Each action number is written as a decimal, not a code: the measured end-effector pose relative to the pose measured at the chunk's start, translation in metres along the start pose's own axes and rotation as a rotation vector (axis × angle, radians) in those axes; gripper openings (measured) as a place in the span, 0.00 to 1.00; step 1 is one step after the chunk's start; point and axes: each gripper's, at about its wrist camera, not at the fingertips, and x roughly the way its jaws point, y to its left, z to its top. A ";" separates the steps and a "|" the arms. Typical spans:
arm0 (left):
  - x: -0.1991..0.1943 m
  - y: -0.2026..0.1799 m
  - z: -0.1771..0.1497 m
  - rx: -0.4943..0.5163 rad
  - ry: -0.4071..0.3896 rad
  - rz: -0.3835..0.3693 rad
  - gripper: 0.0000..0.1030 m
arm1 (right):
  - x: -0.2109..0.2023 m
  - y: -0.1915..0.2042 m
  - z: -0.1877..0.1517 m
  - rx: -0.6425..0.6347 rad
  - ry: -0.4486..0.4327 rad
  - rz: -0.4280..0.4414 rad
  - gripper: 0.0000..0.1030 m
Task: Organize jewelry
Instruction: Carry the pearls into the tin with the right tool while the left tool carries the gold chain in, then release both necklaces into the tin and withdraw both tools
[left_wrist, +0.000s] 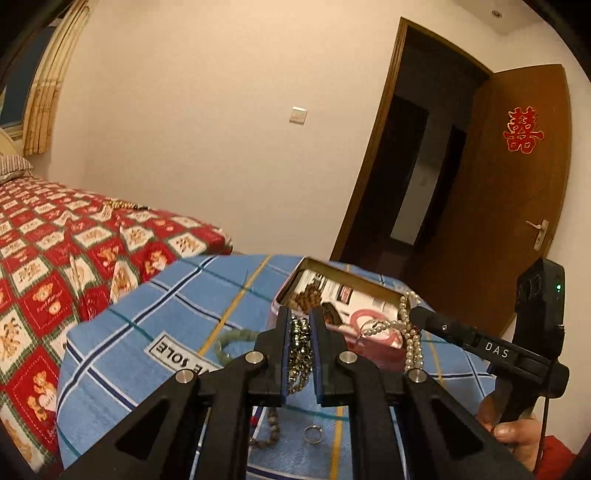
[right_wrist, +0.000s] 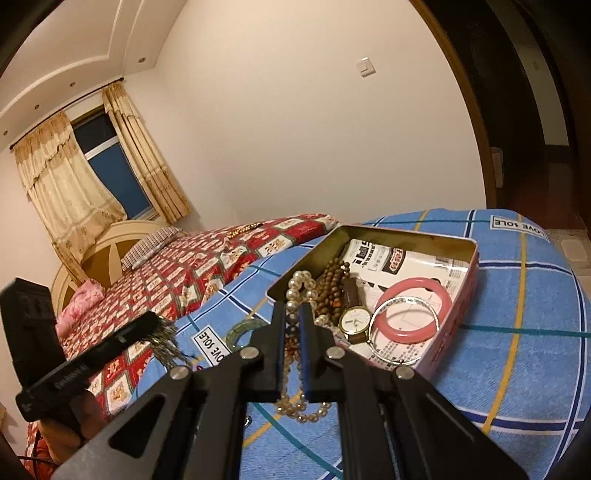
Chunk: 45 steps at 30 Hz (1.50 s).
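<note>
1. My left gripper (left_wrist: 298, 314) is clamped on a dark metallic bead chain (left_wrist: 298, 354), which hangs down between the two fingers above the blue checked cloth (left_wrist: 147, 332).
2. My right gripper (right_wrist: 293, 312) has its jaws pressed onto a pearl necklace (right_wrist: 301, 288); one loop rises above the fingertips at the near edge of the tin (right_wrist: 406, 233), and the rest dangles below in a bunch over the cloth.
3. From the left camera I see the same pearls draped over the right gripper's tip, just beside the tin.
4. The open tin sits on the cloth and is lined with printed paper (right_wrist: 399, 260). Inside it lie a string of brown wooden beads (right_wrist: 334, 280), a wristwatch (right_wrist: 355, 320) with a white face and brown strap, a pink bangle (right_wrist: 415, 314) and a thin silver bangle (right_wrist: 376, 332) overlapping the pink one.
5. On the cloth outside the tin I can make out a green bangle (left_wrist: 231, 341) to the left of my left gripper, a small silver ring (left_wrist: 313, 432), and a strand of grey-brown beads (left_wrist: 271, 428) partly hidden under the fingers.
6. A bed with a red patterned cover (left_wrist: 55, 266) lies beyond the cloth.
</note>
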 end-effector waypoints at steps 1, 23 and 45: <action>0.000 -0.004 0.003 0.012 -0.003 -0.007 0.08 | -0.003 -0.001 0.002 0.007 -0.010 -0.001 0.09; 0.127 -0.054 0.054 0.078 -0.012 -0.069 0.08 | 0.032 -0.044 0.073 -0.011 -0.084 -0.139 0.09; 0.184 -0.043 0.035 0.013 0.111 0.134 0.75 | 0.060 -0.081 0.057 0.007 -0.005 -0.250 0.59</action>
